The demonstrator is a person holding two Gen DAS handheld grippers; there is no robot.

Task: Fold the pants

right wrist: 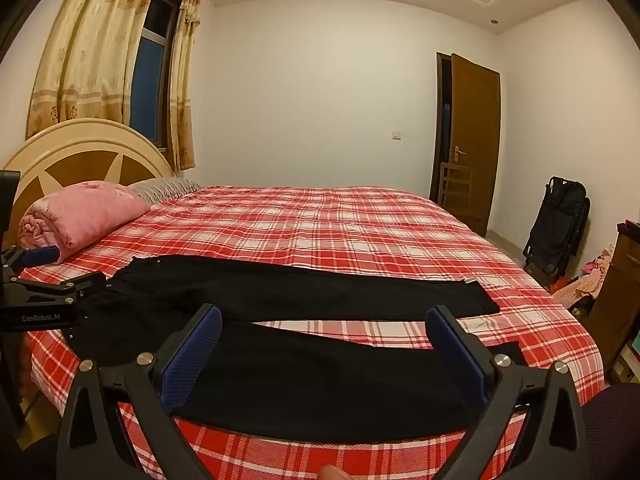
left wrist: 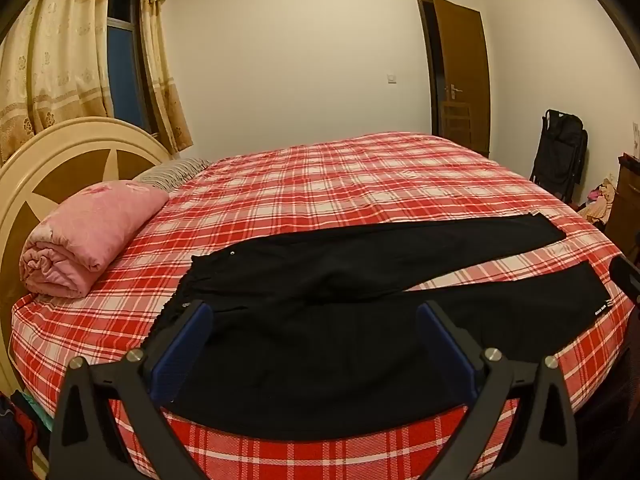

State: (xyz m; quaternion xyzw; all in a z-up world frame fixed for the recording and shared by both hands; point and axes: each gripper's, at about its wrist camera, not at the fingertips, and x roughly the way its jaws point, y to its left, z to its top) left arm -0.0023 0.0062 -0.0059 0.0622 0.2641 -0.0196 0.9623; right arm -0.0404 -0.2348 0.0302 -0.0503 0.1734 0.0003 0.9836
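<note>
Black cloth pants [left wrist: 360,280] flat on red plaid bed [left wrist: 320,172], long axis 9-to-3, waistband at 9 | left gripper [left wrist: 316,344] nearer waist, fingers apart, empty | right gripper [right wrist: 324,344] over near leg, fingers apart, empty

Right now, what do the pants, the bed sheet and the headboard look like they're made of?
Pants: matte black woven cloth, likely cotton; they lie limp, with a gathered waist and a small metal stud.
Bed sheet: thin woven fabric in a red and white check, lightly wrinkled.
Headboard: seemingly wood, cream-painted with brown panels and a slight sheen; could be laminate.
</note>
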